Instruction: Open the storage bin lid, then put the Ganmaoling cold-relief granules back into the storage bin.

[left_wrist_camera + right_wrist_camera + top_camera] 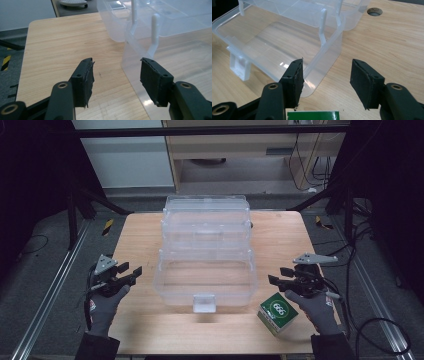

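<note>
1. While both grippers flank it, the clear plastic storage box (pixel 205 270) stands open at the middle of the wooden table (pixel 145 235), its tiered trays stepped back toward the far edge and its bottom bin nearest the person, with a latch tab (pixel 204 303) at the front wall.
2. Left gripper (pixel 131 273): held at the box's left side, jaws spread wide with nothing between them; in the left gripper view the box corner (pixel 130 65) lies just ahead, apart from the pads (pixel 85 77).
3. Right gripper (pixel 277 276): held at the box's right side, jaws likewise parted and empty; in the right gripper view the bin's corner (pixel 324 62) stands just beyond the fingertips, not touched.
4. Green carton (pixel 278 312): rests on the table near the front right corner, just below the right hand (pixel 312 307) and beside the bin; its top edge (pixel 313 115) shows beneath the jaws.
5. White hinge arms (pixel 155 32) link the trays and rise in front of each gripper.
6. Cable hole (pixel 374 11): set in the tabletop beyond the box.
</note>
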`<state>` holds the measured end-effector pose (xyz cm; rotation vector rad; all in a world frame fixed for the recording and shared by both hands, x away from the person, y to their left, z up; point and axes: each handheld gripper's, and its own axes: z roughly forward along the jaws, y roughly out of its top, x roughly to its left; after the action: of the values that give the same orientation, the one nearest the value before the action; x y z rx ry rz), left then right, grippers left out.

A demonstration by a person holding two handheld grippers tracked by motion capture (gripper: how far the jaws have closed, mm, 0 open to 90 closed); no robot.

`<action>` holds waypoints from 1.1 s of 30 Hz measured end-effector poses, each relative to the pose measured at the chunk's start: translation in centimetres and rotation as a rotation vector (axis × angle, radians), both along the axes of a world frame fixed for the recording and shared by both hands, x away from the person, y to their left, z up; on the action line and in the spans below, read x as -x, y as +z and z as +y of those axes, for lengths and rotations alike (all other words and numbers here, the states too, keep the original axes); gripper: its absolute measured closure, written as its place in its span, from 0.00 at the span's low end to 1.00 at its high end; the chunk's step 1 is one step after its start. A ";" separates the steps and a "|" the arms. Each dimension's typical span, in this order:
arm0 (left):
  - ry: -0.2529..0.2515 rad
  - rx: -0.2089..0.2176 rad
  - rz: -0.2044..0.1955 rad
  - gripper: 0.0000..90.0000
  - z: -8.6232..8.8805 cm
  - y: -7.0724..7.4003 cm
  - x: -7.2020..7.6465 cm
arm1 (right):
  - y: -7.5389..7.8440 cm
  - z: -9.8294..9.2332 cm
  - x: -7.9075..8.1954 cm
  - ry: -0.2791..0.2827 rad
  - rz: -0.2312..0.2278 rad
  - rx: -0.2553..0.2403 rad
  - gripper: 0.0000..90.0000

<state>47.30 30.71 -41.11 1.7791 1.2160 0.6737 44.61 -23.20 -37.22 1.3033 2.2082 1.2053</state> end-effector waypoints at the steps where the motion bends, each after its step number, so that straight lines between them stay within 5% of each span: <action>1: -0.001 0.003 0.011 0.48 0.0 -0.2 -0.1 | 0.1 0.0 0.1 0.002 0.007 0.003 0.48; 17: 0.051 -0.030 0.036 0.44 0.4 -1.0 -0.3 | 1.0 -0.3 1.9 0.005 0.091 0.153 0.44; 23: 0.065 -0.029 0.042 0.42 0.6 -1.1 -0.4 | 1.2 -0.4 2.1 0.011 0.107 0.161 0.43; 33: 0.054 -0.043 0.059 0.42 0.4 -1.4 -0.5 | 1.2 0.9 2.0 0.050 0.222 0.253 0.35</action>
<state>47.78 31.08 -42.50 1.8180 1.3019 0.6875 42.59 -22.31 -36.01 1.3374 2.4652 0.7945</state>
